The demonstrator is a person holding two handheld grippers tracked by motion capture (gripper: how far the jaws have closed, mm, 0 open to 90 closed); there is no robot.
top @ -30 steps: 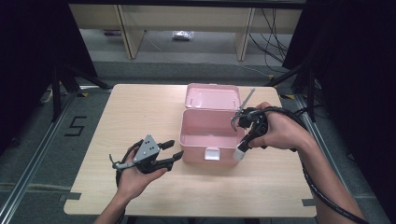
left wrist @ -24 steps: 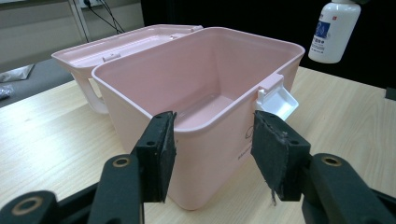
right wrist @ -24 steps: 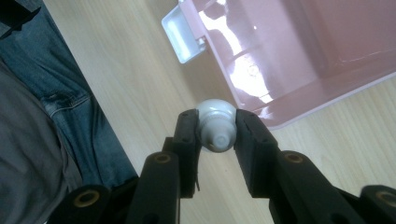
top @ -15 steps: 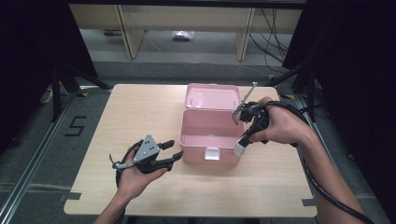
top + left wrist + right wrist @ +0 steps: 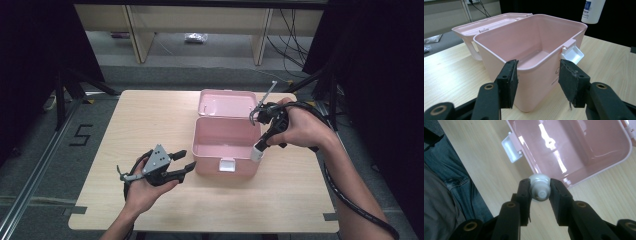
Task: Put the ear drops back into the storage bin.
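A pink box (image 5: 226, 148) stands open at the middle of the table, its lid (image 5: 226, 104) laid back and its inside bare (image 5: 534, 53) (image 5: 576, 145). A white latch (image 5: 227, 165) (image 5: 572, 53) (image 5: 510, 148) hangs on its front wall. My right gripper (image 5: 261, 145) (image 5: 539, 190) is shut on a white bottle (image 5: 258, 151) (image 5: 539, 185), held above the box's front right corner; the bottle (image 5: 592, 11) has a blue label. My left gripper (image 5: 186, 161) (image 5: 537, 83) rests open on the table just left of the box's front, its pads (image 5: 510, 80) apart and touching nothing.
The wooden table (image 5: 150, 120) has bare room to the left, front and right of the box. Shelving legs (image 5: 135, 30) and cables (image 5: 295, 30) stand behind the table. A cable (image 5: 350, 200) trails along the right forearm. A jeans-clad leg (image 5: 461, 187) is at the table's near edge.
My right gripper has lifted a little and shifted the bottle slightly toward the box's front right corner. The left gripper has stayed where it was.
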